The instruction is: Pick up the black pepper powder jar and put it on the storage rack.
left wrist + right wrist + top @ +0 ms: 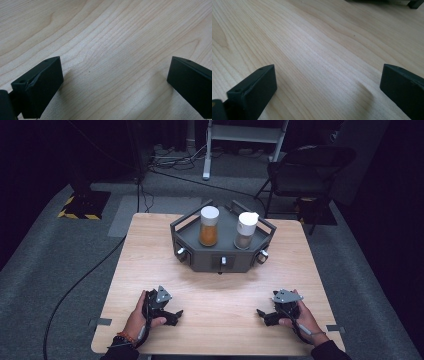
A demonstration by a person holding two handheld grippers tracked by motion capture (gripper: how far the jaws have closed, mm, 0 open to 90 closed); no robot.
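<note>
High view: grey tray (194, 254) at the table's (220, 295) far middle, holding an orange-filled jar (209, 226) and, right of it, a brown-filled jar (246, 230). Left gripper (170, 315) and right gripper (265, 316) rest on the wood well nearer than the tray, apart from it. The gripper views add jaw detail: both pairs spread wide over bare wood grain, nothing between them.

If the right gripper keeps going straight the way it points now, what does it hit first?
The right gripper rests low on the table, jaws open with nothing between them, aimed across at the left gripper. The way looks like bare wood first; further on, probably the left gripper, though depth is hard to judge.
</note>
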